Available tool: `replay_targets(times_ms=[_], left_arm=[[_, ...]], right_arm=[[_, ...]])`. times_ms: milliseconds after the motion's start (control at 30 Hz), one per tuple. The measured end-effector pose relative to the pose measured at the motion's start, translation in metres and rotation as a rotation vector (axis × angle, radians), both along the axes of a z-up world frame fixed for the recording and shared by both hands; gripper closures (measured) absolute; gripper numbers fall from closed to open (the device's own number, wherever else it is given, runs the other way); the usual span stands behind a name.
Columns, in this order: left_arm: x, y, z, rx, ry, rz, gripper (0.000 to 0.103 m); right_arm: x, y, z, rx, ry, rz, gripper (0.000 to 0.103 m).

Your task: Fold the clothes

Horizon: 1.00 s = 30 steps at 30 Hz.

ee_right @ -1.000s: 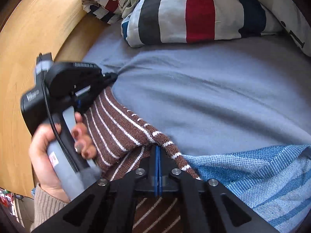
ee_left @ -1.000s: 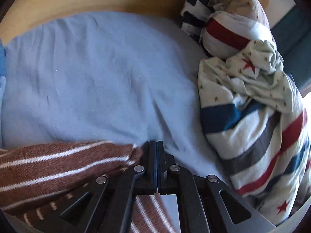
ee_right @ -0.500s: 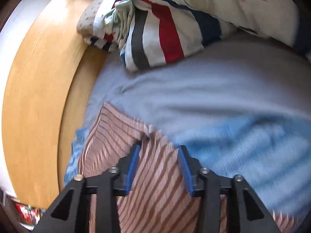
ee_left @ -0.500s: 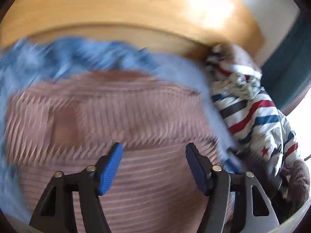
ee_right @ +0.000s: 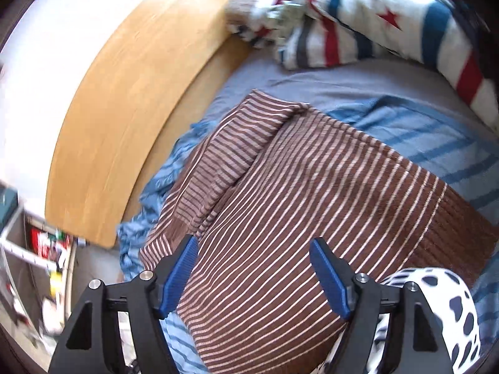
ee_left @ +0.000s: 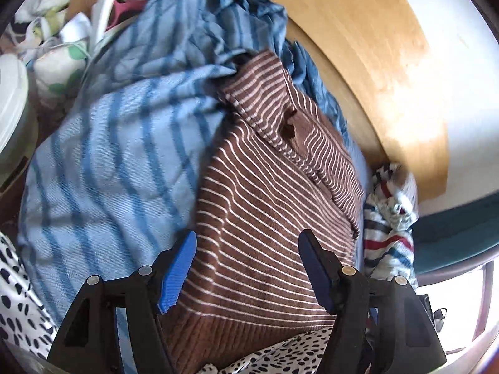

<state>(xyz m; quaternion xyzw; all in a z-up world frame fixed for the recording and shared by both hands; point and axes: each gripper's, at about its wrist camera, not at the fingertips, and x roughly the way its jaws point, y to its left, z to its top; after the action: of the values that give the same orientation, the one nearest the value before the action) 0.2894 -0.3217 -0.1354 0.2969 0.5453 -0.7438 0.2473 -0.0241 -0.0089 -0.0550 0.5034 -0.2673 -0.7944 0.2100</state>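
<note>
Here the brown striped sweater (ee_left: 274,218) lies folded on the bed, and everything else can be placed from it. In the left wrist view the left gripper (ee_left: 248,268) hangs above the sweater's near part with its blue pads spread wide; the knit shows in the gap between them, but neither pad presses on it and nothing is held. The sweater's ribbed hem lies just below the pads, towards the bottom edge of that view, and its folded sleeve runs along its right side. To the sweater's left, and partly under it, lies a light blue striped garment (ee_left: 109,162); a white fabric with dark spots (ee_left: 280,355) peeks out beneath the hem. Beyond the sweater's right edge stands the wooden headboard (ee_left: 389,62), and a bundle of red, blue and grey striped bedding (ee_left: 389,224) sits just beside the sweater's lower right corner. In the right wrist view the right gripper (ee_right: 254,275) also hovers over the sweater, its jaws opening, with the striped knit seen between the pads yet not pinched. There the folded sleeve lies on the sweater's left half, the grey-blue bed sheet (ee_right: 327,84) stretches beyond its far edge, and the spotted fabric (ee_right: 436,305) touches its near right corner.
</note>
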Motion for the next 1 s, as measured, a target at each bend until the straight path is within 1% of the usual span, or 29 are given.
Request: replay_targets(times_ms=[100, 167, 233, 267, 300, 333, 367, 400, 433, 467, 500, 567, 600, 633, 667, 700, 733, 767, 800, 833, 867, 1000], left_arm=[[0.018, -0.002, -0.012, 0.036, 0.016, -0.003, 0.034], [0.021, -0.001, -0.024, 0.058, 0.022, -0.020, 0.034], [0.017, 0.003, -0.035, 0.067, 0.029, -0.059, 0.034], [0.012, 0.005, -0.039, 0.061, 0.031, -0.082, 0.036], [0.006, 0.009, -0.041, 0.045, 0.033, -0.109, 0.039], [0.000, 0.013, -0.041, 0.030, 0.041, -0.136, 0.052], [-0.007, 0.016, -0.042, 0.015, 0.050, -0.162, 0.062], [-0.015, 0.019, -0.043, 0.006, 0.058, -0.188, 0.067], [-0.023, 0.021, -0.046, 0.009, 0.051, -0.210, 0.079], [-0.031, 0.021, -0.054, 0.034, 0.038, -0.229, 0.091], [-0.040, 0.020, -0.063, 0.065, 0.023, -0.248, 0.092], [-0.038, 0.014, -0.090, 0.140, -0.049, -0.196, 0.094], [-0.036, 0.011, -0.104, 0.178, -0.087, -0.165, 0.101], [-0.035, 0.008, -0.118, 0.217, -0.126, -0.134, 0.101], [-0.026, 0.007, -0.125, 0.255, -0.089, -0.096, 0.101], [-0.021, 0.008, -0.123, 0.239, -0.094, -0.089, 0.101], [-0.017, 0.009, -0.118, 0.209, -0.113, -0.091, 0.101], [-0.017, 0.012, -0.110, 0.158, -0.156, -0.105, 0.101], [-0.018, 0.014, -0.101, 0.102, -0.205, -0.122, 0.101], [-0.016, 0.015, -0.093, 0.050, -0.273, -0.112, 0.101], [-0.011, 0.011, -0.091, 0.059, -0.256, -0.092, 0.101], [0.011, -0.009, -0.087, 0.149, -0.090, -0.022, 0.101]], right_arm=[[0.022, -0.033, 0.001, 0.059, 0.013, 0.115, 0.024], [0.039, -0.058, -0.010, 0.089, -0.008, 0.193, 0.024], [0.059, -0.079, -0.026, 0.128, -0.028, 0.277, 0.025], [0.069, -0.089, -0.034, 0.149, -0.038, 0.318, 0.025], [0.077, -0.097, -0.043, 0.171, -0.049, 0.355, 0.025], [0.085, -0.104, -0.051, 0.194, -0.060, 0.392, 0.026], [0.093, -0.112, -0.059, 0.217, -0.071, 0.429, 0.027], [0.098, -0.117, -0.064, 0.234, -0.082, 0.446, 0.028], [0.101, -0.121, -0.070, 0.249, -0.090, 0.457, 0.028], [0.103, -0.123, -0.073, 0.258, -0.092, 0.461, 0.028], [0.104, -0.125, -0.073, 0.267, -0.091, 0.452, 0.028], [0.103, -0.122, -0.073, 0.290, -0.081, 0.443, 0.028], [0.102, -0.120, -0.072, 0.295, -0.081, 0.433, 0.028], [0.100, -0.117, -0.071, 0.300, -0.080, 0.422, 0.028], [0.099, -0.118, -0.069, 0.304, -0.079, 0.413, 0.028], [0.098, -0.115, -0.067, 0.308, -0.075, 0.406, 0.028], [0.097, -0.113, -0.065, 0.316, -0.071, 0.405, 0.028], [0.096, -0.112, -0.063, 0.324, -0.066, 0.405, 0.027], [0.096, -0.112, -0.064, 0.332, -0.064, 0.410, 0.027], [0.095, -0.112, -0.065, 0.340, -0.063, 0.415, 0.027], [0.096, -0.115, -0.068, 0.339, -0.073, 0.423, 0.027], [0.108, -0.129, -0.086, 0.350, -0.118, 0.481, 0.027]])
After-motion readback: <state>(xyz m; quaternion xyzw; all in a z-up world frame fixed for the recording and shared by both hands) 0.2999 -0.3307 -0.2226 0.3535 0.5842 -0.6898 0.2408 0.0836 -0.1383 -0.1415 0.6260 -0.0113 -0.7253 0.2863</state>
